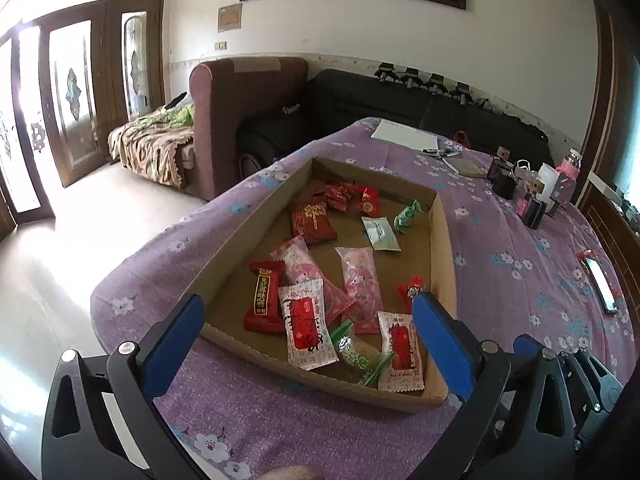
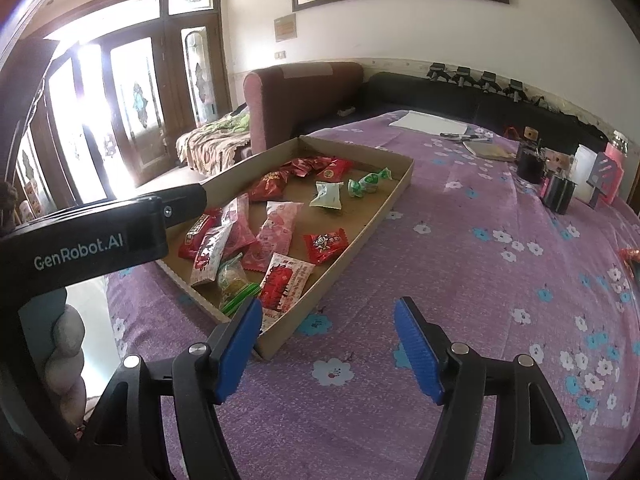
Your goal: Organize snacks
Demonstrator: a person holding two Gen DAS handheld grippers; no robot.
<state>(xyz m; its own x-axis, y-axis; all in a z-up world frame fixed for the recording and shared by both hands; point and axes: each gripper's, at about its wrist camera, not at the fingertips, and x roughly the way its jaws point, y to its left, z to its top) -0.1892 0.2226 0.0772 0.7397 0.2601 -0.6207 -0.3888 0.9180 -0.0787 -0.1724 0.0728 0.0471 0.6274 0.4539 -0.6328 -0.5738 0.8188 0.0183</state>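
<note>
Snacks sit loose in a shallow cardboard tray [image 1: 438,248] on the bench, which is covered with a purple flowered cloth [image 2: 460,264]. Near end of the tray has a white-and-red packet [image 1: 306,330], a second one like it [image 1: 401,354], a green-ended candy [image 1: 354,354] between them, a dark red bar [image 1: 264,298] and two pink wrappers [image 1: 360,284]. Further back there's a red pouch [image 1: 312,220], a pale green packet [image 1: 380,233], a green twist candy [image 1: 408,215] and a few small red ones bunched at the far end. A little red candy [image 1: 412,288] lies by the right wall. Left claw [image 1: 304,344] hangs over the near end with its blue pads spread wide, nothing between them being pinched. Right claw [image 2: 328,350] is just beside the tray's near corner, over bare cloth, jaws apart and empty. Off to the right on the bench: a phone [image 1: 600,285], some dark cups and bottles [image 2: 560,188], a white sheet [image 2: 428,122]. Sofa [image 1: 420,108] and glass doors [image 1: 68,100] behind.
</note>
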